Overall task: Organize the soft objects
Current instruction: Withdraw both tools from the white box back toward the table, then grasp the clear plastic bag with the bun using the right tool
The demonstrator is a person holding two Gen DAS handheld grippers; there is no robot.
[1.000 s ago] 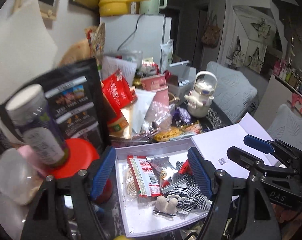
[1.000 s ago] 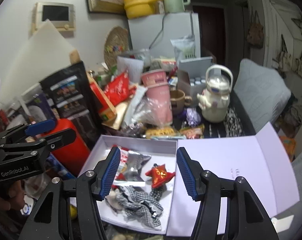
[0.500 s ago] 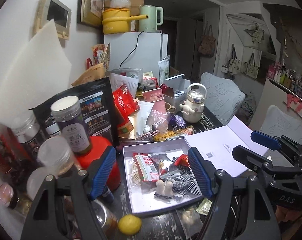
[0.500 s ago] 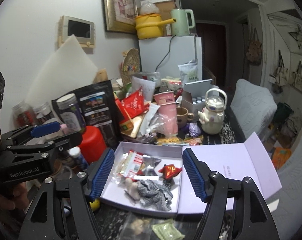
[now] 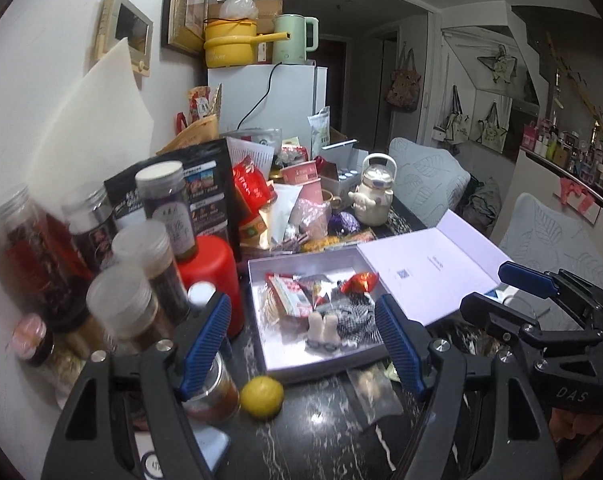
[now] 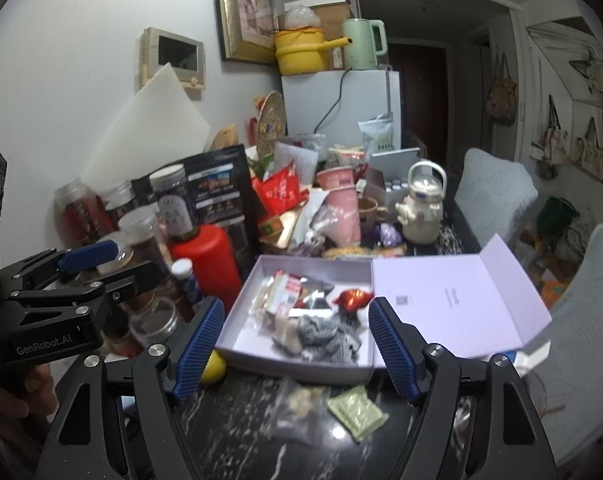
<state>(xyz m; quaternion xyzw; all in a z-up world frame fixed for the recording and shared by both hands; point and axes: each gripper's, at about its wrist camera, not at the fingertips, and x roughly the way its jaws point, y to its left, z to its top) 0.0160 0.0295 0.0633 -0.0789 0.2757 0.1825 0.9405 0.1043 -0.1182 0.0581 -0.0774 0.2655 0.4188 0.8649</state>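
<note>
An open pale box (image 5: 321,370) (image 6: 293,368) lies on the dark marble table with its lid (image 5: 429,276) folded out to the right. Inside are a checked cloth (image 5: 353,318) (image 6: 325,332), a red star-shaped soft toy (image 5: 359,282) (image 6: 351,298), a small beige plush (image 5: 321,326) and snack packets (image 5: 287,296). My left gripper (image 5: 301,344) hangs open in front of the box with nothing between its fingers. My right gripper (image 6: 295,346) is beside it, its jaws opening, and it holds nothing either. Each gripper shows at the edge of the other's view.
A lemon (image 5: 261,396), a clear bag (image 6: 297,400) and a green packet (image 6: 355,406) lie in front of the box. A red bottle (image 5: 209,272), several jars (image 5: 121,300) and a tin (image 5: 217,384) crowd the left. Bags, cups and a white pot (image 5: 375,190) pile up behind.
Both grippers have drawn back and up from the box, so it looks smaller and the lemon and loose packets have come into view. The right gripper's jaws have widened.
</note>
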